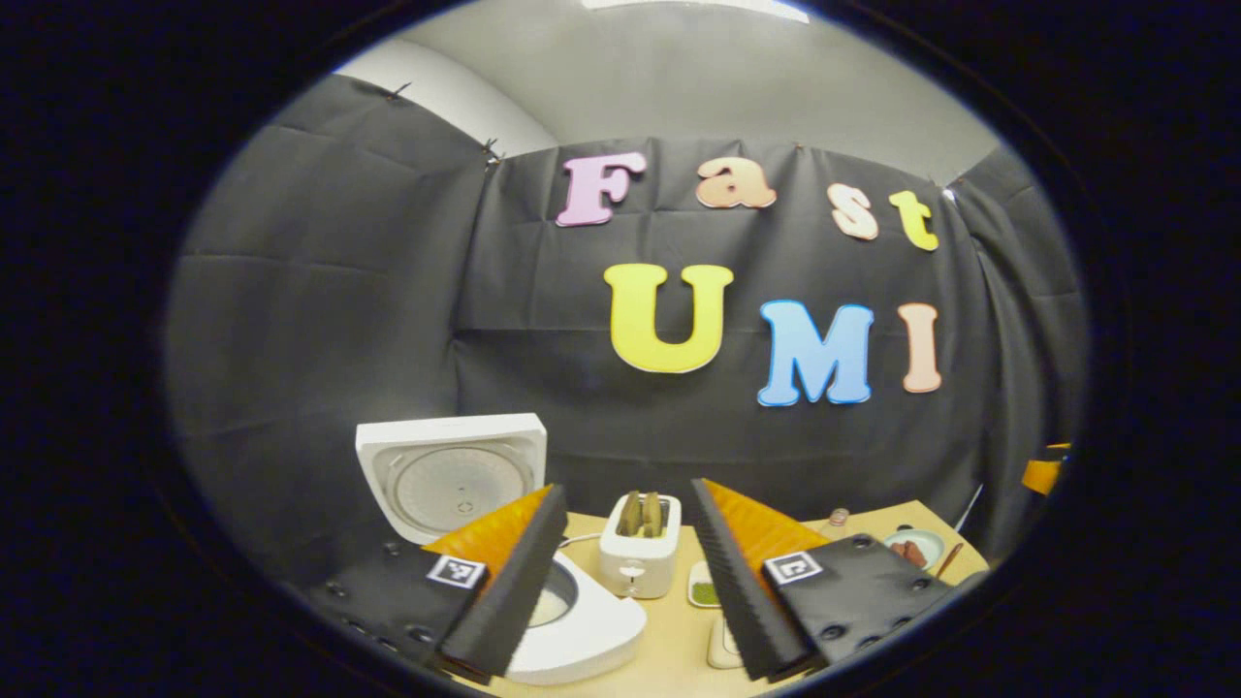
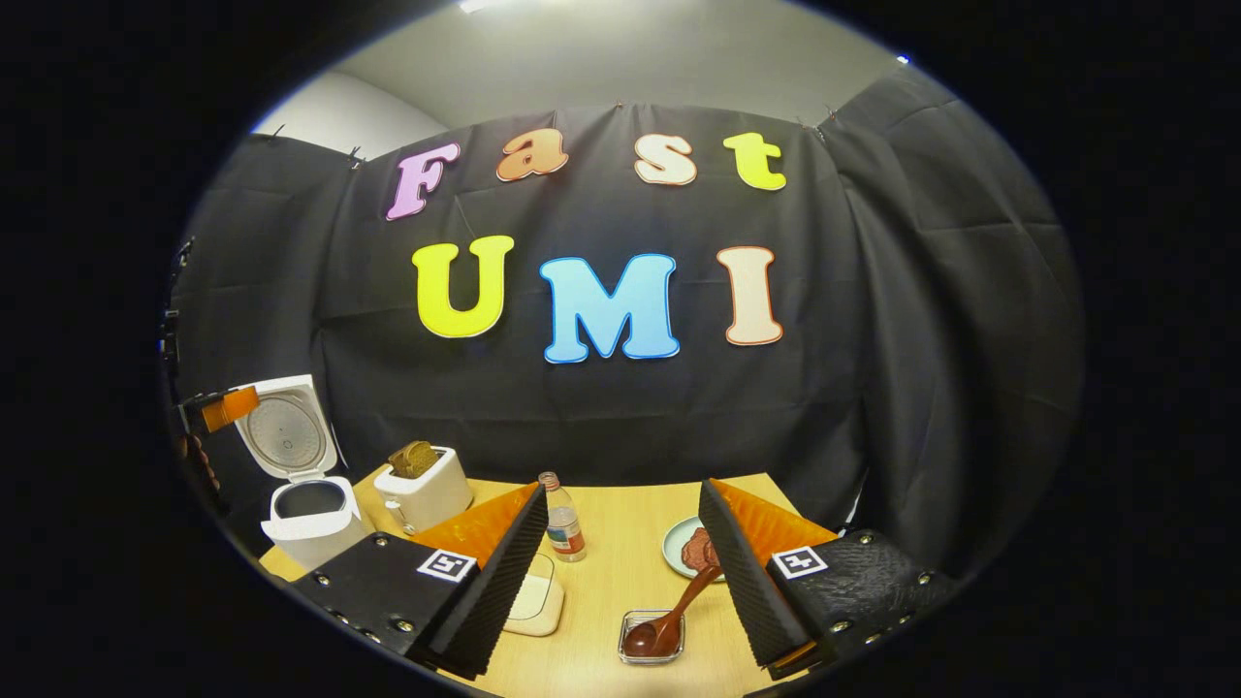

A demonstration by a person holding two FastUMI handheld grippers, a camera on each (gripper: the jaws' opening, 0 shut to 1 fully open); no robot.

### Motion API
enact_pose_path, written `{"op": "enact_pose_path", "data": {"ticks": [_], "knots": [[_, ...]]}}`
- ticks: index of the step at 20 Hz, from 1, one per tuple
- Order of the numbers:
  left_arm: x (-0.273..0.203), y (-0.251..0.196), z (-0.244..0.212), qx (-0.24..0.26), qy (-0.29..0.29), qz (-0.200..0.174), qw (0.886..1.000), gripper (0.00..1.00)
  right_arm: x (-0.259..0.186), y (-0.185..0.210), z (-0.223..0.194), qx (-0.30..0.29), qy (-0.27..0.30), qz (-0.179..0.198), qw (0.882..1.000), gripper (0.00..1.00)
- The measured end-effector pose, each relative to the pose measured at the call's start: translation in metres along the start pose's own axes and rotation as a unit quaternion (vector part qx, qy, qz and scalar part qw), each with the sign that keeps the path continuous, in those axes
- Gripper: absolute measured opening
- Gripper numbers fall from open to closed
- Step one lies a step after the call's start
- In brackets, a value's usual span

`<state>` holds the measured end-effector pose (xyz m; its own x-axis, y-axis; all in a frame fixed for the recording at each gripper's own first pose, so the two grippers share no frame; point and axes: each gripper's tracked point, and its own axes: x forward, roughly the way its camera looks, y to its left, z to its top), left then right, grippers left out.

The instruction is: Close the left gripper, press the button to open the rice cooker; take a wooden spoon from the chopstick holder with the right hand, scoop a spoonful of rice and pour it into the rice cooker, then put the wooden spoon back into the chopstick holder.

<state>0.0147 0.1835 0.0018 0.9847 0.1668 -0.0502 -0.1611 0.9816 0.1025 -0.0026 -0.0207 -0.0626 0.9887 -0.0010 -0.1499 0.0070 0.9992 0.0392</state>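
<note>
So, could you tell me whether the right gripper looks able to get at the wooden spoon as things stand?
Probably yes: the right gripper is open, and the wooden spoon lies in a small clear dish just ahead, with nothing between them.

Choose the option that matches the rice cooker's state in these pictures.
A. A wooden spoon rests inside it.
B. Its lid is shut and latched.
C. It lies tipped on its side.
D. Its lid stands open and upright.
D: in the right gripper view the rice cooker has its lid raised upright behind the open pot, and the left gripper view shows the same lid standing open.
</note>
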Motion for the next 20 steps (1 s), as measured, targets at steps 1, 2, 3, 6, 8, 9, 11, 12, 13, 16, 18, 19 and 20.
{"op": "enact_pose_path", "data": {"ticks": [1, 2, 3, 6, 8, 9, 11, 12, 13, 16, 18, 19, 20], "knots": [[-0.006, -0.012, 0.002, 0.007, -0.009, -0.005, 1.000, 0.93, 0.001, -0.005, -0.002, -0.001, 0.001, -0.005, 1.000, 0.95], [-0.012, -0.024, 0.005, 0.011, -0.017, -0.012, 1.000, 0.93, 0.003, -0.011, -0.007, 0.000, 0.006, -0.008, 1.000, 0.94], [-0.018, -0.036, 0.006, 0.012, -0.022, -0.024, 0.999, 0.93, 0.004, -0.015, -0.012, 0.005, 0.011, -0.009, 1.000, 0.95], [-0.035, -0.067, 0.005, 0.004, -0.031, -0.051, 0.998, 0.93, 0.012, -0.032, -0.018, 0.013, 0.018, -0.015, 1.000, 0.95], [-0.048, -0.087, 0.008, -0.011, -0.039, -0.079, 0.996, 0.96, 0.021, -0.044, -0.028, 0.021, 0.028, -0.018, 0.999, 0.95], [-0.054, -0.097, 0.012, -0.020, -0.051, -0.092, 0.994, 0.95, 0.027, -0.048, -0.034, 0.025, 0.036, -0.015, 0.999, 0.95], [-0.063, -0.101, 0.013, -0.026, -0.060, -0.090, 0.994, 0.94, 0.037, -0.056, -0.046, 0.028, 0.048, -0.011, 0.998, 0.95], [-0.063, -0.103, 0.010, -0.026, -0.057, -0.088, 0.994, 0.93, 0.043, -0.059, -0.051, 0.028, 0.053, -0.008, 0.998, 0.95], [-0.064, -0.104, 0.009, -0.028, -0.056, -0.086, 0.994, 0.93, 0.049, -0.061, -0.058, 0.026, 0.060, -0.003, 0.998, 0.95], [-0.067, -0.108, 0.006, -0.030, -0.053, -0.080, 0.995, 0.96, 0.063, -0.069, -0.086, 0.027, 0.088, 0.004, 0.996, 0.95], [-0.066, -0.107, 0.005, -0.026, -0.048, -0.071, 0.996, 0.96, 0.072, -0.074, -0.103, 0.035, 0.104, 0.005, 0.994, 0.95], [-0.065, -0.107, 0.004, -0.024, -0.045, -0.067, 0.996, 0.96, 0.079, -0.077, -0.114, 0.040, 0.116, 0.005, 0.992, 0.95], [-0.064, -0.108, -0.001, -0.021, -0.038, -0.064, 0.997, 0.94, 0.084, -0.079, -0.124, 0.048, 0.129, 0.005, 0.991, 0.95]]}}
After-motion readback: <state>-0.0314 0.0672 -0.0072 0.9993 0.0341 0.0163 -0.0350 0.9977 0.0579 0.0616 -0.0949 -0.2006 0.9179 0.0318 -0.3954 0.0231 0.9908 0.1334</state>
